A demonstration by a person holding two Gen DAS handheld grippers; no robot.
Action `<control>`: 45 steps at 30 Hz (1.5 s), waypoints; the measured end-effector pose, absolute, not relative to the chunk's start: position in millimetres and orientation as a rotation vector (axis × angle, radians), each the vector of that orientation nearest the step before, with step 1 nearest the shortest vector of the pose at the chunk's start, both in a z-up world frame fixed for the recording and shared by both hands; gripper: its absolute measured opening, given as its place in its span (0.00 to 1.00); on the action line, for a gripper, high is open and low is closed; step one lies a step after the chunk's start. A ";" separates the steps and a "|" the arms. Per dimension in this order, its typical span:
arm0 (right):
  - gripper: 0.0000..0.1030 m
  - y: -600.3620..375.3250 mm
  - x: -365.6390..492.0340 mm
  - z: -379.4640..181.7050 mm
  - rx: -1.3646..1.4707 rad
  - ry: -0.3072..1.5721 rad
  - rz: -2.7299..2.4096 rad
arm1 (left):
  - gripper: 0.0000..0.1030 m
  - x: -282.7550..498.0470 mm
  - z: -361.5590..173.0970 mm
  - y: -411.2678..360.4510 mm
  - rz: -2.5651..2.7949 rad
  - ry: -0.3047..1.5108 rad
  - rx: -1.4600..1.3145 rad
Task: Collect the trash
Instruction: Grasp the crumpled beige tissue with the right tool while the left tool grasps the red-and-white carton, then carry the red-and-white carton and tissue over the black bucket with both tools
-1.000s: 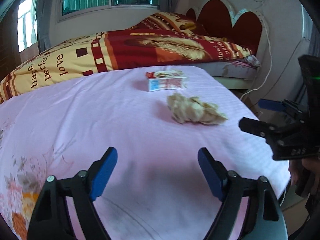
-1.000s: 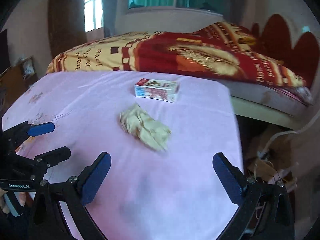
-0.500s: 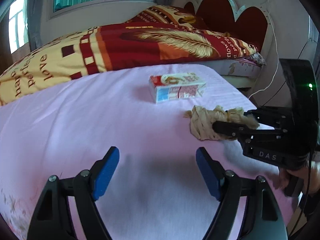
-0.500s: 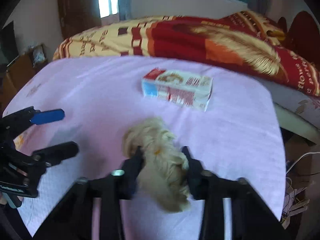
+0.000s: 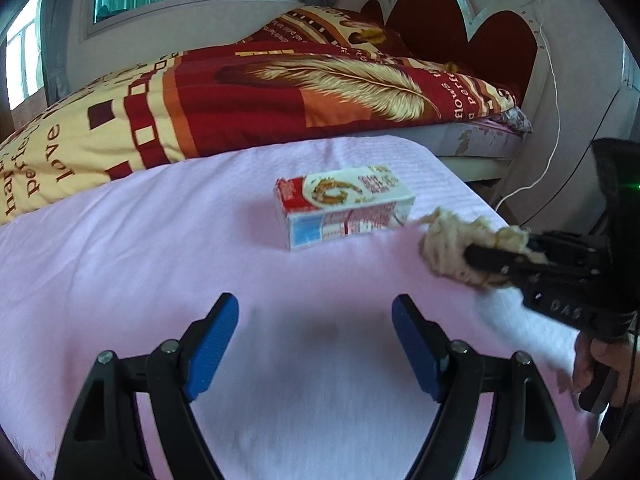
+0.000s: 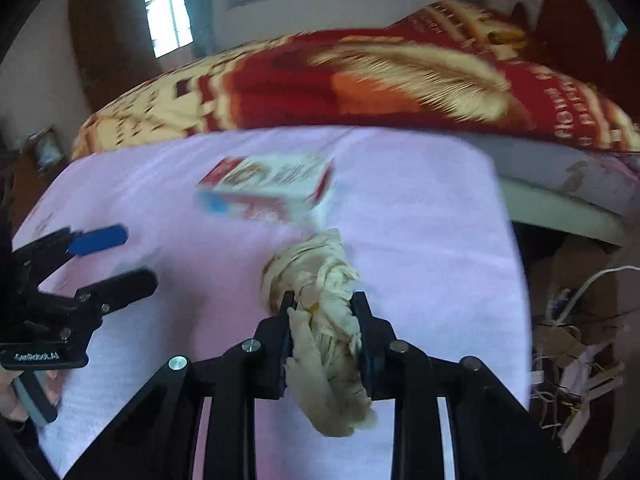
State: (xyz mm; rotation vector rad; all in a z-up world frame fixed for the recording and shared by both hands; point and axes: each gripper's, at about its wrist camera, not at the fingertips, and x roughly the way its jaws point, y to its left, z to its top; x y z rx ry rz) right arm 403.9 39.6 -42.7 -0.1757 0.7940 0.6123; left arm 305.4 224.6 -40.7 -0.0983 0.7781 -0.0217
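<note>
Now the step in hand looks like the first pickup: the right tongs (image 6: 322, 312) are clenched on the wad (image 6: 320, 320) of crumpled tan paper, which bulges out ahead of and below the pads. Whether it is clear of the sheet (image 5: 120, 260) I cannot tell, since that view is blurred. The left tongs (image 5: 314, 344) are released, pads spread wide over bare sheet, holding nothing. Next, by my reading, the wad needs carrying to a bin, though none is in view, and the left tongs should go for the carton (image 5: 344, 210). From the left tongs it lies flat at about 12 o'clock, near but apart; the wad sits just beside it at 4 o'clock.
</note>
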 end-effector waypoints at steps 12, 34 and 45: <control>0.28 -10.0 428.8 -34.5 -0.127 0.792 0.492 | 0.72 359.3 -37.7 208.3 -0.278 0.760 -0.193; 0.28 -11.3 429.8 -48.4 -0.071 0.822 0.477 | 0.60 381.5 -49.1 159.4 -0.260 0.832 0.091; 0.24 -6.3 411.6 -39.3 -0.079 0.812 0.483 | 0.50 335.4 -38.2 169.0 -0.162 0.795 0.025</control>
